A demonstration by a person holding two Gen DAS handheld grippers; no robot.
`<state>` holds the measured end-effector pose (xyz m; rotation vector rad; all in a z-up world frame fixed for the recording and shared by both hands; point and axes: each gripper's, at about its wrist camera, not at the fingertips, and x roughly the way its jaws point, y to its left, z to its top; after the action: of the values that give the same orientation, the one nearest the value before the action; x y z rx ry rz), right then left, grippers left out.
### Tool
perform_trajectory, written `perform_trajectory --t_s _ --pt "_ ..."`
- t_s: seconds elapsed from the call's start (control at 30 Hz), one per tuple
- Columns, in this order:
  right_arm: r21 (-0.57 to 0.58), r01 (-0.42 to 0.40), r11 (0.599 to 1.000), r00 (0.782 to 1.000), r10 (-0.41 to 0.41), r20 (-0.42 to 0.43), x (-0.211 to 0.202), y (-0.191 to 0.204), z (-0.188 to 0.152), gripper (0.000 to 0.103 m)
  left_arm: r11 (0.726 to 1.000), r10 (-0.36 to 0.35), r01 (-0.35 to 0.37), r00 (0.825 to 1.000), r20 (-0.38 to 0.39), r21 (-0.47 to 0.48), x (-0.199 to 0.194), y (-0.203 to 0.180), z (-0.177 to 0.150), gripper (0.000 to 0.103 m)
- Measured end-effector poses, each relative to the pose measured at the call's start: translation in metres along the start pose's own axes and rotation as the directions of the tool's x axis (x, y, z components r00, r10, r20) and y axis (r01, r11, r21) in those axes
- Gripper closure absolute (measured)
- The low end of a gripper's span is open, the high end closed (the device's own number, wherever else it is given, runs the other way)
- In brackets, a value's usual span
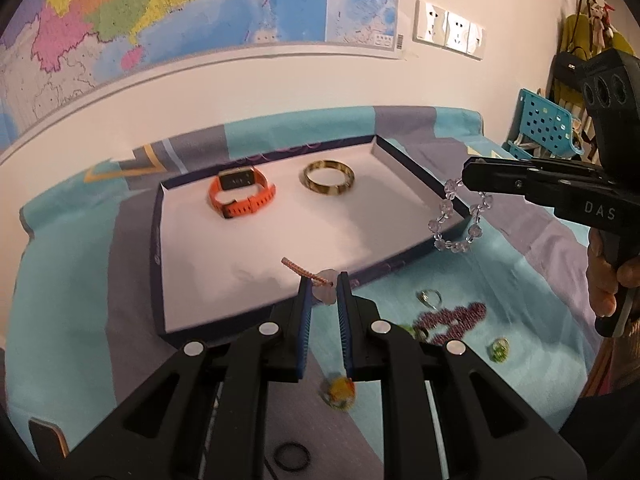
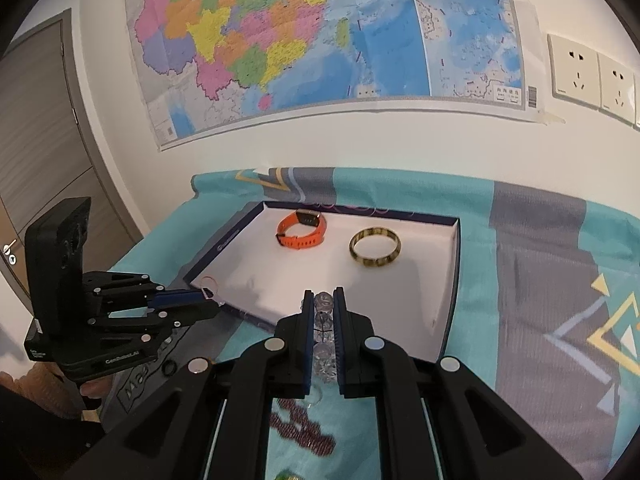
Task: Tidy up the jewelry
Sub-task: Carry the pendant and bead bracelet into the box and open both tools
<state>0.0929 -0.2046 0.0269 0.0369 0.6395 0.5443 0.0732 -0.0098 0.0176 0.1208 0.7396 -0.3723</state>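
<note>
A white tray with a dark blue rim point(image 1: 160, 248) point(image 2: 452, 280) lies on the patterned cloth. In it are an orange watch point(image 1: 242, 194) point(image 2: 302, 230) and a gold bangle point(image 1: 329, 179) point(image 2: 375, 253). My left gripper point(image 1: 323, 278) point(image 2: 208, 294) is shut on a pale pink pendant with a red cord point(image 1: 326, 290), held over the tray's near rim. My right gripper point(image 2: 323, 294) point(image 1: 464, 178) is shut on a clear bead bracelet point(image 1: 460, 216) point(image 2: 324, 332), which hangs over the tray's right corner.
Loose on the cloth in front of the tray lie a silver ring point(image 1: 430, 298), a dark red bead string point(image 1: 452, 318) point(image 2: 304, 428), a green ring point(image 1: 499, 349), a yellow bead piece point(image 1: 340, 392) and a black ring point(image 1: 292, 457) point(image 2: 169, 368). A wall with a map stands behind.
</note>
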Motion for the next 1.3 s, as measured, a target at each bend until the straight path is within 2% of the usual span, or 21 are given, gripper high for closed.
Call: perform_trajectory --t_s 0.4,0.73,1.0,1.3 --pt "0.024 0.046 0.999 0.999 -0.046 -0.016 0.041 -0.019 0.027 0.095 1.0 0.012 -0.012 1.0 -0.005 -0.015 0.017 0.019 0.025 0.09" --pt "0.044 0.081 0.996 0.996 -0.08 -0.031 0.066 -0.031 0.038 0.095 0.999 0.037 -0.038 0.998 -0.042 -0.029 0.043 0.035 0.033 0.09" --pt "0.043 0.144 0.989 0.989 -0.142 -0.04 0.085 -0.037 0.044 0.095 0.998 0.045 -0.047 0.996 -0.075 -0.032 0.061 0.042 0.041 0.09" --pt "-0.004 0.113 0.994 0.99 -0.113 -0.088 0.113 -0.019 0.041 0.095 0.997 0.047 -0.054 0.992 -0.119 -0.057 0.08 0.051 0.043 0.09"
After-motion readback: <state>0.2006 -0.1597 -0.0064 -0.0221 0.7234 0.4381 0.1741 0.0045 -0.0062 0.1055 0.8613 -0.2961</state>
